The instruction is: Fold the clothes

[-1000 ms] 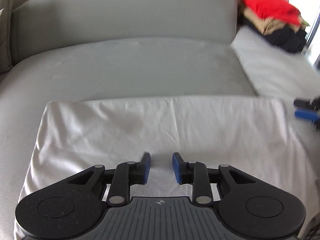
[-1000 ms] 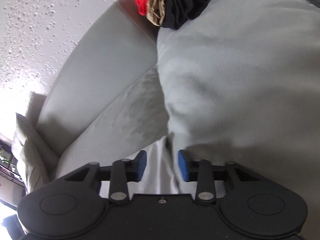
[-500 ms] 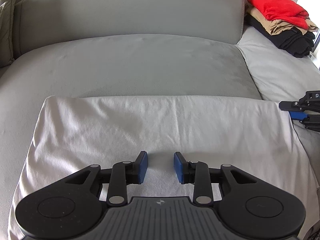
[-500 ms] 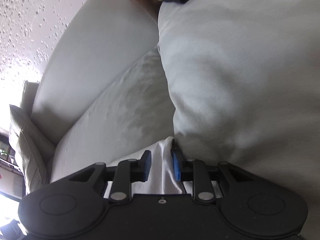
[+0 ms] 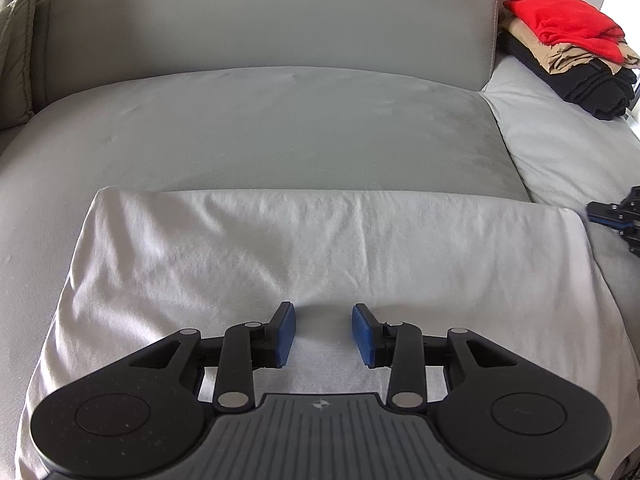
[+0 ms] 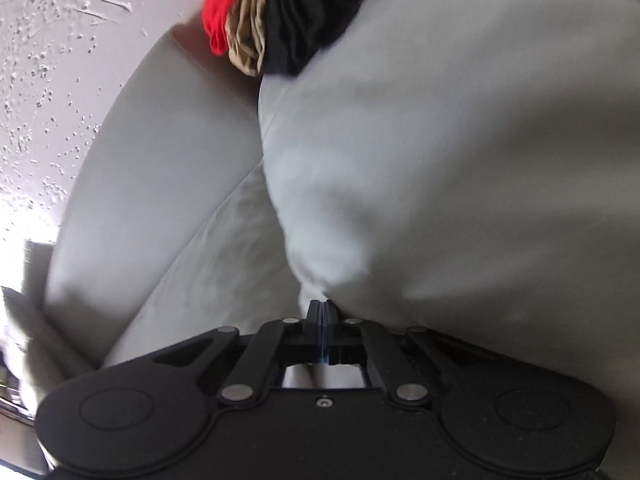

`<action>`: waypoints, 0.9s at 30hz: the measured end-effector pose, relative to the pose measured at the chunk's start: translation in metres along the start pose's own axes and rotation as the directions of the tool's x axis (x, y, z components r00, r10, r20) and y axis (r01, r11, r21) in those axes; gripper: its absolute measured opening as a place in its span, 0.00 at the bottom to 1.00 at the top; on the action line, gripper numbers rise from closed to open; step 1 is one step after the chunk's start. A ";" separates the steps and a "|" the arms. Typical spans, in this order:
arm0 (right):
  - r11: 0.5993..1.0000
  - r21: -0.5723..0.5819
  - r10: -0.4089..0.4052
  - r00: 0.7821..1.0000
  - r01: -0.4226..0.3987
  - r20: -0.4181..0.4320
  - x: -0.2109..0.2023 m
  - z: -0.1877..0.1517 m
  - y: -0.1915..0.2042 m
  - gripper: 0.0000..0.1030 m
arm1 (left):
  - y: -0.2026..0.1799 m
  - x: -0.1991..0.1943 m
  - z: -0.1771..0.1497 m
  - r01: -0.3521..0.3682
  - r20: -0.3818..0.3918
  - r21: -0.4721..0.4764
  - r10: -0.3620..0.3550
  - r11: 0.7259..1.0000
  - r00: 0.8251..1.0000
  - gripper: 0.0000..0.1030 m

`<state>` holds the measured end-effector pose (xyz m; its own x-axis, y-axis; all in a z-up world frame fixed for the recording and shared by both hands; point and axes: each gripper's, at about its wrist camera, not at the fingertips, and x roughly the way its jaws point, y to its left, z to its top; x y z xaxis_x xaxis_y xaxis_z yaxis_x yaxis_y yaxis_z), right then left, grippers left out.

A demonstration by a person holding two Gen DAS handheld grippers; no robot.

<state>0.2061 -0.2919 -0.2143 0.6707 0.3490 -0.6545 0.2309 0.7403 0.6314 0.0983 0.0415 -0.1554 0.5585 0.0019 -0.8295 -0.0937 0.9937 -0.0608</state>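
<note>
Over the couch [image 5: 280, 128], your left tongs [image 5: 323, 334] hover wide apart and empty above the near middle of the white cloth [image 5: 280, 248], as they did a second ago; folded clothes [image 5: 568, 48] sit far right. From the right view, your right tongs [image 6: 321, 320], open a second ago, have pinched shut on the cloth's right edge, so that corner looks ready to lift.

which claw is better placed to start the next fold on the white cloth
Right. The right claw is shut at the far right corner of the white cloth, ready to lift. The left claw hangs open over the cloth's middle, gripping nothing.
</note>
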 end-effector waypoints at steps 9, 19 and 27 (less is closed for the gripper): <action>0.990 -0.139 -0.005 0.992 -0.012 -0.123 -0.014 -0.015 0.014 0.23 | -0.001 0.001 0.000 -0.005 0.002 0.018 0.005 1.000 1.000 0.36; 0.983 -0.177 0.008 0.976 -0.047 -0.216 -0.074 -0.050 0.002 0.23 | 0.002 -0.036 -0.024 0.093 -0.055 0.040 -0.091 0.995 0.994 0.34; 0.992 -0.121 0.001 0.962 -0.036 -0.275 -0.085 -0.069 -0.007 0.23 | -0.002 -0.064 -0.064 0.077 -0.037 0.068 -0.075 0.995 0.997 0.36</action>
<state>0.0991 -0.2871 -0.1918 0.4517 0.4942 -0.7428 0.1201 0.7913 0.5995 0.0103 0.0319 -0.1377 0.5329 -0.0765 -0.8427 0.0056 0.9962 -0.0869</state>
